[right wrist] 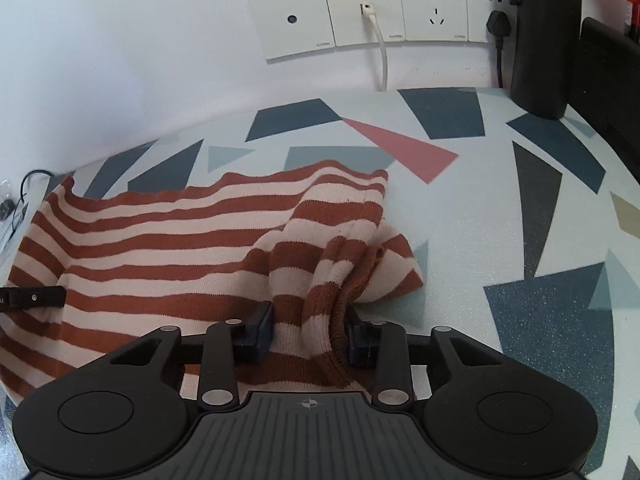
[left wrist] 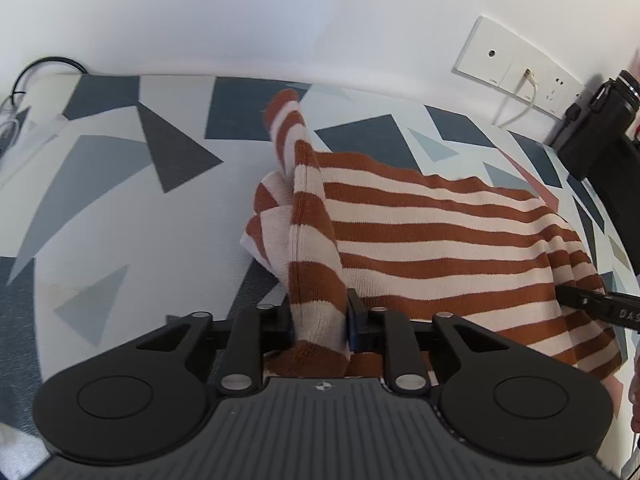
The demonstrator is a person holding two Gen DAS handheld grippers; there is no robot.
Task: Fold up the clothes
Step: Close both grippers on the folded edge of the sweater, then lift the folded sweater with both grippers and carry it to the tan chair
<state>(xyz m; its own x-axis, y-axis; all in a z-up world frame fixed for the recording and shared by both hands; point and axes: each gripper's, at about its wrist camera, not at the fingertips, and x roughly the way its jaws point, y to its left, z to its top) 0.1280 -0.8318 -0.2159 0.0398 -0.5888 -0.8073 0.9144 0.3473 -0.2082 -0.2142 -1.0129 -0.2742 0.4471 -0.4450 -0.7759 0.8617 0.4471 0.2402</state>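
Note:
A rust-and-cream striped knit garment [left wrist: 420, 232] lies across the patterned tabletop, its sleeve pointing toward the wall. My left gripper [left wrist: 320, 320] is shut on a bunched fold at the garment's left edge, with cloth pinched between its pads. In the right wrist view the same garment [right wrist: 160, 248] spreads to the left, and my right gripper [right wrist: 310, 328] is shut on a gathered fold with a ribbed hem at its right side. The other gripper's black finger [left wrist: 600, 306] shows at the garment's right edge, and likewise a black finger [right wrist: 32, 298] at the left edge of the right view.
The tabletop [right wrist: 520, 208] has a pale cover with grey, navy and pink triangles. Wall sockets [right wrist: 360, 16] with a white cable [right wrist: 382, 60] sit behind it. A tall black object [right wrist: 540, 40] stands at the back right. Dark cables [left wrist: 36, 72] lie at the far left.

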